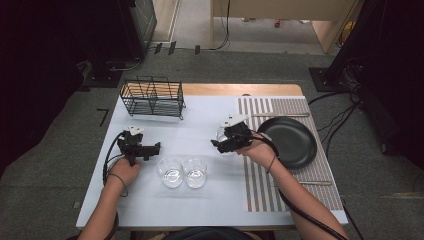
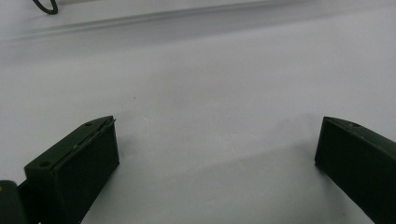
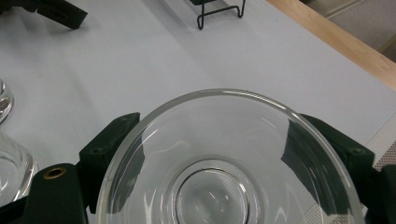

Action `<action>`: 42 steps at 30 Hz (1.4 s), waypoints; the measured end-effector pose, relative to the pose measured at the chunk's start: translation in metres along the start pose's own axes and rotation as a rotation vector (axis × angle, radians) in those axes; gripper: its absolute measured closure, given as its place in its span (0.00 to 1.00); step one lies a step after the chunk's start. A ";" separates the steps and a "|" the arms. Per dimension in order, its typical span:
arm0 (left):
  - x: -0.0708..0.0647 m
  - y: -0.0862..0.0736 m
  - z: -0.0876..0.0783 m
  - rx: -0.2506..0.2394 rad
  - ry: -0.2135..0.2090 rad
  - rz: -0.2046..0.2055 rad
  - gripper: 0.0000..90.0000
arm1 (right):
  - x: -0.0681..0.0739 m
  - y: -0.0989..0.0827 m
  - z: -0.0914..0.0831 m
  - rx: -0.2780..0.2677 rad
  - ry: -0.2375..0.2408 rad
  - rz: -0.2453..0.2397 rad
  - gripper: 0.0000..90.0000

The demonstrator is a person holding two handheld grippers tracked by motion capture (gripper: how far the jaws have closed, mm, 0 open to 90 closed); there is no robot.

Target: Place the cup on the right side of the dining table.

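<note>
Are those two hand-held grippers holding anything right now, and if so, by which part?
The right hand-held gripper grips a clear glass bowl, one jaw on each side of its outer wall, just below the rim. The left hand-held gripper is open over bare table and holds nothing.

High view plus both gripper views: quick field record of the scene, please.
right claw: shut on glass bowl, jaws on either side of its wall
left claw: open, nothing between jaws, over bare table
other glass bowls: two, side by side near the front edge, between the hands
wire rack: back left of table
black plate: on striped placemat, right side
cutlery: slim pieces by the plate, type unclear
</note>
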State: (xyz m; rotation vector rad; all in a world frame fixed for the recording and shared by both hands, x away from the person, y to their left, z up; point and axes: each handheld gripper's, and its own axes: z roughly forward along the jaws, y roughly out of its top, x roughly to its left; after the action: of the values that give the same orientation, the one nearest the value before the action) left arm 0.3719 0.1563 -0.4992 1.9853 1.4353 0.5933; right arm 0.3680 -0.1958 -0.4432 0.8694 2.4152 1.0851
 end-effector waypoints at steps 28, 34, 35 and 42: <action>0.000 0.000 0.000 -0.001 0.001 -0.001 0.00 | -0.014 0.000 0.003 -0.019 -0.061 0.042 0.22; 0.000 0.000 0.000 -0.002 0.002 -0.001 0.00 | -0.017 0.001 0.004 -0.031 -0.077 0.055 0.22; 0.000 0.000 0.000 -0.002 0.002 0.000 0.00 | -0.018 0.001 0.005 -0.032 -0.077 0.054 0.21; -0.001 0.000 0.000 -0.004 0.003 -0.002 0.00 | -0.019 0.003 0.006 -0.037 -0.081 0.062 0.21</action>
State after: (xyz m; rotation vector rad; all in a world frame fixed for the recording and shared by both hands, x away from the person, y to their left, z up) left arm 0.3714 0.1559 -0.4994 1.9799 1.4370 0.5984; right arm 0.3869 -0.2037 -0.4441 0.9625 2.3091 1.0924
